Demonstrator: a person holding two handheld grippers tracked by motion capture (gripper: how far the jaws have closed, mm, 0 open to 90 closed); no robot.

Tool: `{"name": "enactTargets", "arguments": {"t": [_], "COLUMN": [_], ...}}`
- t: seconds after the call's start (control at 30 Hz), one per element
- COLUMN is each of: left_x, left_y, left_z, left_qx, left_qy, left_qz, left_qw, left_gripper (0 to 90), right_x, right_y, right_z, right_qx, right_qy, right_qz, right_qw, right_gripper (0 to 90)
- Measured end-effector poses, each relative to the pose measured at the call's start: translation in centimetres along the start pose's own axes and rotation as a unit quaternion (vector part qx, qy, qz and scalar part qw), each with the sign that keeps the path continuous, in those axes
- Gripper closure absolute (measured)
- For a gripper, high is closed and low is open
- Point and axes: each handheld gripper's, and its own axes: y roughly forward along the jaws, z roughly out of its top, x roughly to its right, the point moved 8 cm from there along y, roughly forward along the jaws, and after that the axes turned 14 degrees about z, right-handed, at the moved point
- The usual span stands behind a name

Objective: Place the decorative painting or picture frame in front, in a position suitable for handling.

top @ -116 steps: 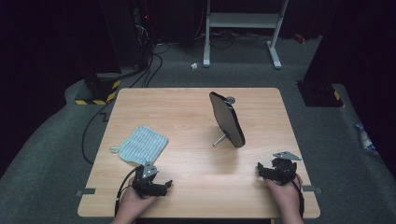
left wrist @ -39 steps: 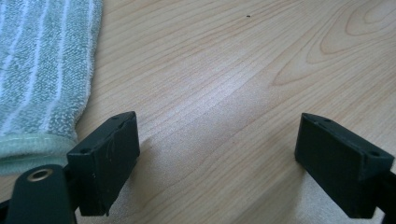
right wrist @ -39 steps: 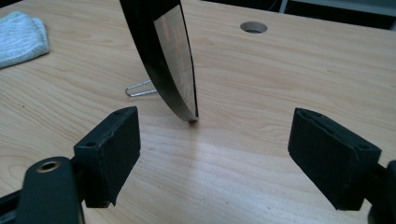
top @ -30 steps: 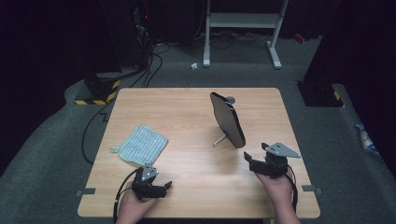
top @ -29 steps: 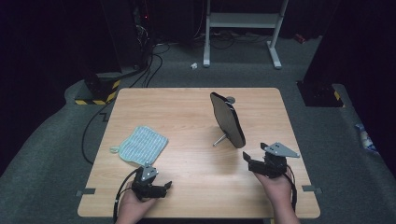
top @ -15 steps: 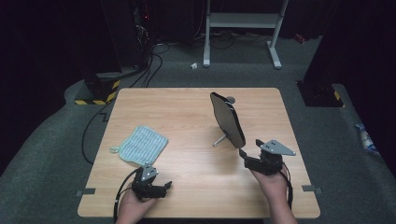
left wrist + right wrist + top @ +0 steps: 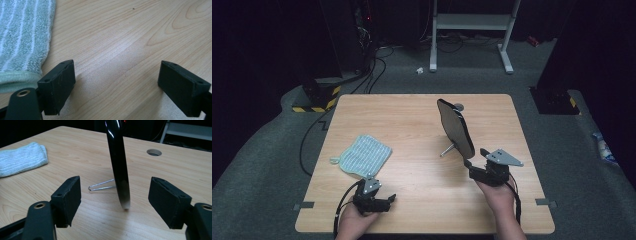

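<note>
A black oval mirror (image 7: pixel 455 128) stands edge-on on a thin wire stand (image 7: pixel 447 149) right of the table's middle. My right gripper (image 7: pixel 475 157) is just in front of its near lower edge. In the right gripper view the mirror's rim (image 7: pixel 117 162) rises in the gap between the two jaws, slightly ahead of them, and neither pad touches it. Those jaws have just been closing a little and stay open. A pale blue striped cloth (image 7: pixel 362 156) lies flat at the left. My left gripper (image 7: pixel 387 200) rests open on the wood just below it, with the cloth's edge (image 7: pixel 22 37) beside its left jaw.
The wooden table (image 7: pixel 412 115) has a round cable hole (image 7: pixel 458 106) behind the mirror. Its front edge runs close under both hands. On the floor beyond stand a white metal frame (image 7: pixel 472 22) and a black-and-yellow striped block (image 7: pixel 314 100).
My right gripper has moved forward and left to the mirror's near edge. The left gripper, the cloth and the mirror have not moved.
</note>
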Motion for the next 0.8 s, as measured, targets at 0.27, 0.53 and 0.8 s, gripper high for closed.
{"name": "enactTargets", "arguments": {"t": [0.27,0.53,0.8], "left_x": [0.00,-0.01,-0.01], "left_y": [0.00,-0.01,-0.01], "left_z": [0.00,0.00,-0.01], "left_qx": [0.000,0.000,0.000], "left_qy": [0.000,0.001,0.001], "left_qz": [0.001,0.001,0.000], "left_qw": [1.0000,1.0000,1.0000], "left_gripper": [14.7,14.7,14.7], "right_x": [0.27,0.31,0.33], "right_y": [0.22,0.67,0.66], "right_z": [0.49,0.24,0.38], "right_qx": [0.024,0.017,0.021], "right_qy": [-0.001,0.001,-0.002], "right_qz": [-0.004,0.006,0.012], "right_qw": [0.9997,0.9998,0.9997], "right_gripper": [49.8,57.9,71.4]}}
